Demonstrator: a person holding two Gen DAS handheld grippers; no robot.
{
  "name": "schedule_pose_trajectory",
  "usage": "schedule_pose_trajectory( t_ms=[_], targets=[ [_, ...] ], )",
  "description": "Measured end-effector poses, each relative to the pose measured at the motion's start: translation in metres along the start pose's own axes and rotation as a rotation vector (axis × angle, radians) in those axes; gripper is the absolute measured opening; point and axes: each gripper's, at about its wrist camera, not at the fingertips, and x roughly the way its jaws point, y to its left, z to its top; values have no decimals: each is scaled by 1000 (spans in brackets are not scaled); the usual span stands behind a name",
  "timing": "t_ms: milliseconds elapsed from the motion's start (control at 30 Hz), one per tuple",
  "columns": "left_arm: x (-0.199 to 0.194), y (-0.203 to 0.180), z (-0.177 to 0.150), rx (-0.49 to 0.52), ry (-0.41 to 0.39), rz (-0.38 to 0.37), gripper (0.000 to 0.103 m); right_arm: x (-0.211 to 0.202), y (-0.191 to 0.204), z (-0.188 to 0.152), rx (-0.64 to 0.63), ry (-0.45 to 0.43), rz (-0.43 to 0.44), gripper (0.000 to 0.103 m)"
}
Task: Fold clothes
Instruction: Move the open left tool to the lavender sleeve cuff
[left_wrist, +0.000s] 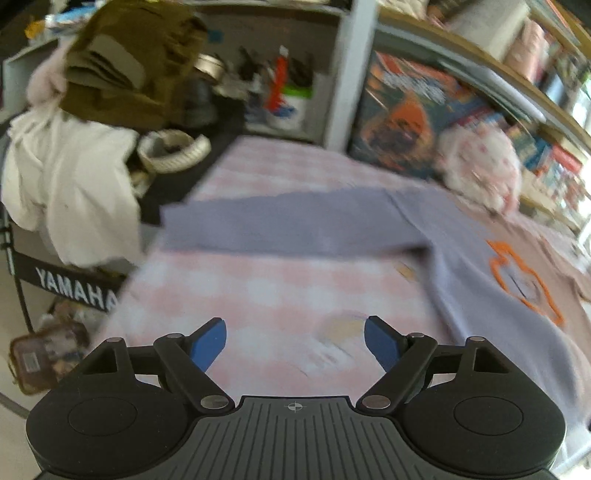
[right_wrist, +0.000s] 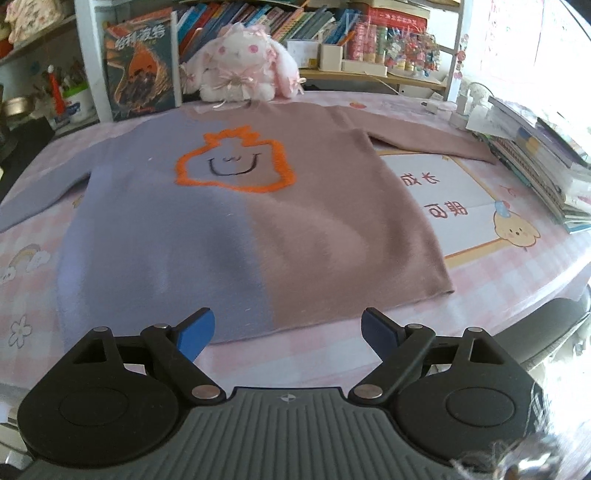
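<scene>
A sweater (right_wrist: 236, 236), lilac on its left half and dusty pink on its right, lies flat and face up on the pink checked tablecloth (right_wrist: 295, 362). It bears an orange outlined smiling face (right_wrist: 232, 162). Both sleeves stretch out sideways. My right gripper (right_wrist: 288, 332) is open and empty, just above the sweater's near hem. My left gripper (left_wrist: 295, 341) is open and empty over bare cloth (left_wrist: 258, 288). The lilac sleeve (left_wrist: 288, 225) lies ahead of it and the sweater's body (left_wrist: 480, 280) to its right.
A white plush rabbit (right_wrist: 236, 70) sits behind the sweater's collar. Bookshelves (right_wrist: 332, 26) line the back. A stack of books (right_wrist: 535, 155) sits at the right edge. A chair piled with clothes (left_wrist: 74, 147) stands left of the table. A printed mat (right_wrist: 450, 195) lies under the pink sleeve.
</scene>
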Motion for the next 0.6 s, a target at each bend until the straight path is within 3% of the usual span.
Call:
schedule_pose_trajectory(
  t_ms=[67, 133, 200, 500, 600],
  targets=[
    [9, 17, 10, -39, -30, 24, 73, -5, 10, -1, -14, -7, -19, 86],
    [22, 35, 21, -104, -47, 48, 55, -8, 17, -1, -19, -11, -38, 86],
    [35, 50, 30, -172, -48, 49, 47, -10, 21, -1, -19, -10, -58, 86],
    [75, 81, 41, -291, -30, 66, 46, -19, 24, 2, -17, -9, -150, 86],
    [81, 79, 43, -317, -32, 18, 45, -20, 25, 3, -18, -2, -170, 86]
  ],
)
